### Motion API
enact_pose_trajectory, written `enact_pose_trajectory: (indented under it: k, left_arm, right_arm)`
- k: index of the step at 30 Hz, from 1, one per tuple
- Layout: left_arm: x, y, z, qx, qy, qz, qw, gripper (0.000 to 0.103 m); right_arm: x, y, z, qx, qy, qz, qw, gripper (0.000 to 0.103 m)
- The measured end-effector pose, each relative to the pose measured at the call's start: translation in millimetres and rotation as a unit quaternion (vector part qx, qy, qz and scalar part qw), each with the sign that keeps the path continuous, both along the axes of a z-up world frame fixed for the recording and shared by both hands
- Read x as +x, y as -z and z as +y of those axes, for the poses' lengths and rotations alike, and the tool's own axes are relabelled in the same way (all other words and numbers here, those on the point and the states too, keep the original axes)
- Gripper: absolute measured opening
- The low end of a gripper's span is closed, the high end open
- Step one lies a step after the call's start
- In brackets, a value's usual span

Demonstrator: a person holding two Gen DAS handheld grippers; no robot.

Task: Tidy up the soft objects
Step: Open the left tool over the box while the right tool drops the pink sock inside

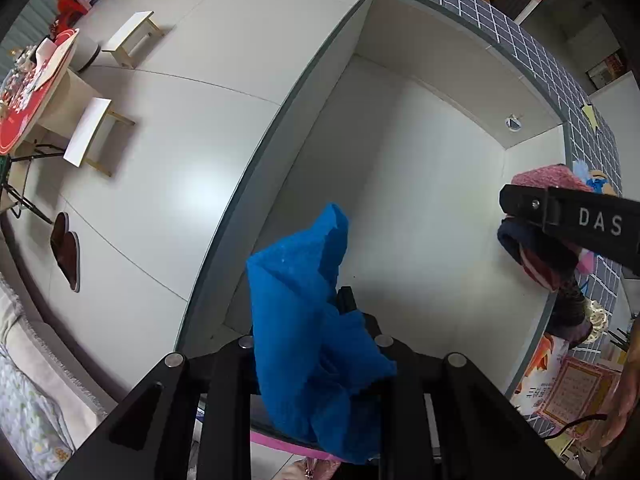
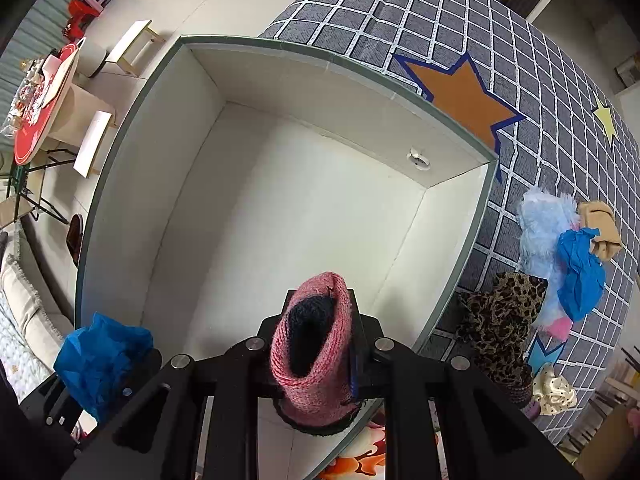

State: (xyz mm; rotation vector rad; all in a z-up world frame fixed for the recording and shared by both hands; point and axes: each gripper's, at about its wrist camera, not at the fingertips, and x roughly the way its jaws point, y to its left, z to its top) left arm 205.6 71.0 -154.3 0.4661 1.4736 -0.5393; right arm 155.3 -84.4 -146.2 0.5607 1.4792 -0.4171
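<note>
A crumpled blue cloth hangs from my left gripper, which is shut on it and points down over the near left corner of an open white box with a green rim. My right gripper is shut on a pink knitted piece with a dark navy lining, held above the near edge of the same box. The box floor is bare. In the left wrist view the right gripper shows at the right with the pink knit. The right wrist view shows the blue cloth at lower left.
A grey grid-patterned cover with star patches lies under and right of the box. On it sit a light blue fluffy piece, another blue cloth, a tan cloth, a leopard scarf and a dotted scrunchie. Stools stand on the floor at left.
</note>
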Motion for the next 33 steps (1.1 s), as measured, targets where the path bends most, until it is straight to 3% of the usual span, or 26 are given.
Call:
enact_pose_trajectory:
  k: [10, 15, 17, 19, 20, 28, 33]
  left_arm:
    - [-0.4, -1.7, 0.2, -0.002, -0.001, 0.003, 1.0000, 0.031]
    - [0.5, -5.9, 0.3, -0.010, -0.009, -0.003, 0.9999, 0.068]
    - [0.0, -11.3, 0.5, -0.021, -0.011, -0.009, 0.9997, 0.070]
    - [-0.2, -14.2, 0.3, -0.027, -0.010, -0.011, 0.9995, 0.077]
    - [-0.5, -14.9, -0.2, -0.029, -0.009, -0.011, 0.9995, 0.079]
    - [-3.5, -19.1, 0.8, -0.032, -0.012, -0.009, 0.9994, 0.079]
    - [-7.7, -23.9, 1.1, -0.032, -0.015, -0.009, 0.9993, 0.079]
  right_arm:
    - [1.8, 1.9, 4.3, 0.005, 0.009, 0.002, 1.000, 0.020]
    - [-1.7, 2.3, 2.7, 0.011, 0.009, 0.003, 1.000, 0.020]
    - [-2.5, 0.4, 3.5, 0.009, 0.006, 0.000, 1.000, 0.031]
    - [-3.6, -3.0, 3.8, 0.002, 0.004, -0.005, 1.000, 0.066]
    - [-3.9, -6.9, 5.2, -0.001, 0.007, -0.014, 1.000, 0.070]
    - [-10.7, -20.8, 6.1, 0.000, 0.009, -0.038, 0.999, 0.071]
    - [-22.3, -28.7, -1.4, 0.016, 0.040, -0.054, 0.998, 0.071]
